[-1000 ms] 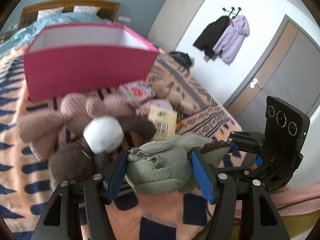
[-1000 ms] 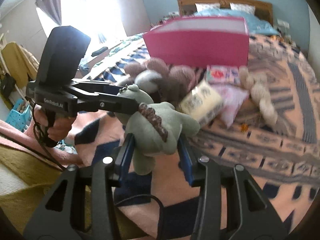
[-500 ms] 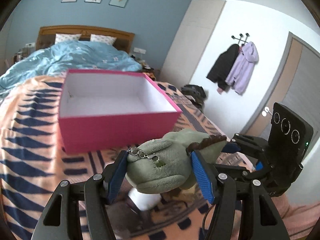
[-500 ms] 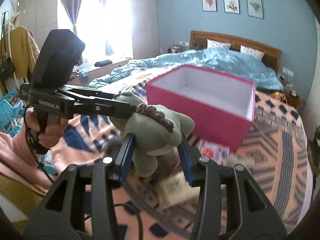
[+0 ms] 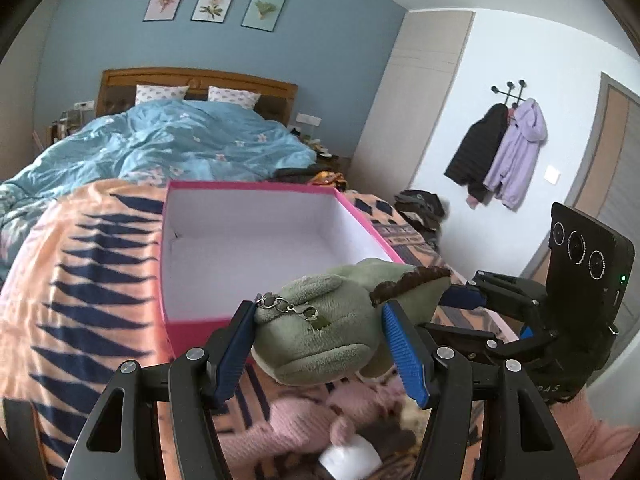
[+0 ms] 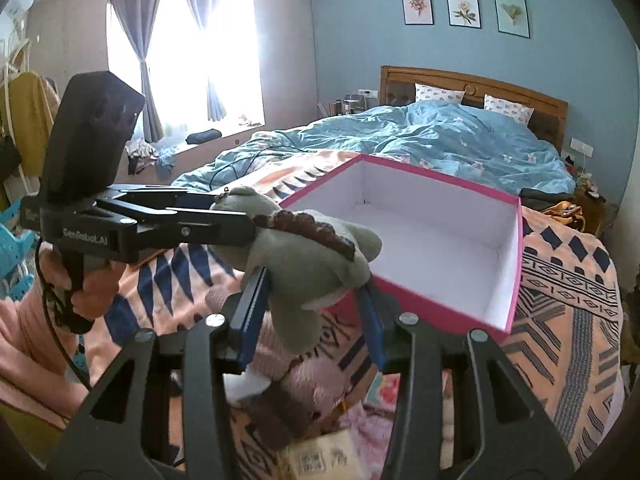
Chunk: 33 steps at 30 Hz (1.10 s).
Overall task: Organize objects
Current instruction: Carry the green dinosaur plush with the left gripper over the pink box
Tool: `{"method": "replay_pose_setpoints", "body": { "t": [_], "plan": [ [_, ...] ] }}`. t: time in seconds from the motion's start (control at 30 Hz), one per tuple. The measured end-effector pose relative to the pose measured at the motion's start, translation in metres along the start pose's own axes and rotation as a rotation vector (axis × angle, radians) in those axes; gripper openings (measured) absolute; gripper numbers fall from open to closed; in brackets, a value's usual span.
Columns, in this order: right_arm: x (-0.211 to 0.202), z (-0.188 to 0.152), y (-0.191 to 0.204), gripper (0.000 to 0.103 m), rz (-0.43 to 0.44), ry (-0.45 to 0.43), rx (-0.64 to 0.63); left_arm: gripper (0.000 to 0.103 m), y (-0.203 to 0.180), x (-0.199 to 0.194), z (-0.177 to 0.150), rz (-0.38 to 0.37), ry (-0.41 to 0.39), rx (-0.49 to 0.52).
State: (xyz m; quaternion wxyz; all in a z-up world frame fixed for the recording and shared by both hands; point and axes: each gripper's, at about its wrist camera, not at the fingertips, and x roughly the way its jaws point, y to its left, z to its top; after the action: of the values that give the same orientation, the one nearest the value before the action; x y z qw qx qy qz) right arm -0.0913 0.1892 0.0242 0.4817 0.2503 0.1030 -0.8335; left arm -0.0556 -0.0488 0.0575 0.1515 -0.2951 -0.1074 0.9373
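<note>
A green plush dinosaur (image 5: 320, 336) with a brown spiny back and a metal key clasp hangs in the air, held from two sides. My left gripper (image 5: 320, 312) is shut on its head, blue pads pressing both cheeks. My right gripper (image 6: 312, 284) is shut on its body (image 6: 304, 256). Each gripper shows in the other's view: the right one (image 5: 464, 296) comes in from the right, the left one (image 6: 224, 220) from the left. Just beyond the plush stands an open pink box (image 5: 200, 322) with a bare white inside (image 6: 440, 312).
Below the grippers lie pink knitted plush toys (image 5: 288, 428), a white ball-like piece (image 5: 348, 460) and a barcoded packet (image 6: 320, 456) on the orange patterned blanket (image 5: 80, 280). A blue duvet (image 5: 180, 148) covers the bed's far half. Coats (image 5: 500, 152) hang on the right wall.
Both grippers have risen with the plush dinosaur and moved toward the pink box. The toys on the blanket have dropped low in view, and the box's white inside has come into sight.
</note>
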Motion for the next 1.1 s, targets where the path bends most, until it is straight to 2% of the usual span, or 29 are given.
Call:
{"method": "replay_pose_setpoints", "body": {
  "t": [0.2, 0.53, 0.97, 1.1],
  "plan": [
    [0.023, 0.021, -0.017, 0.046, 0.024, -0.015, 0.039, 0.064, 0.013, 0.012, 0.020, 0.049, -0.008, 0.000],
    [0.067, 0.043, -0.041, 0.046, 0.018, 0.029, 0.069, 0.064, 0.045, 0.046, 0.036, 0.092, 0.038, -0.039],
    [0.124, 0.038, -0.064, 0.046, 0.040, 0.141, 0.125, 0.064, 0.084, 0.088, 0.031, 0.128, 0.127, -0.112],
    [0.136, 0.034, -0.068, 0.046, 0.040, 0.185, 0.143, 0.064, 0.086, 0.090, 0.030, 0.139, 0.130, -0.104]
  ]
}}
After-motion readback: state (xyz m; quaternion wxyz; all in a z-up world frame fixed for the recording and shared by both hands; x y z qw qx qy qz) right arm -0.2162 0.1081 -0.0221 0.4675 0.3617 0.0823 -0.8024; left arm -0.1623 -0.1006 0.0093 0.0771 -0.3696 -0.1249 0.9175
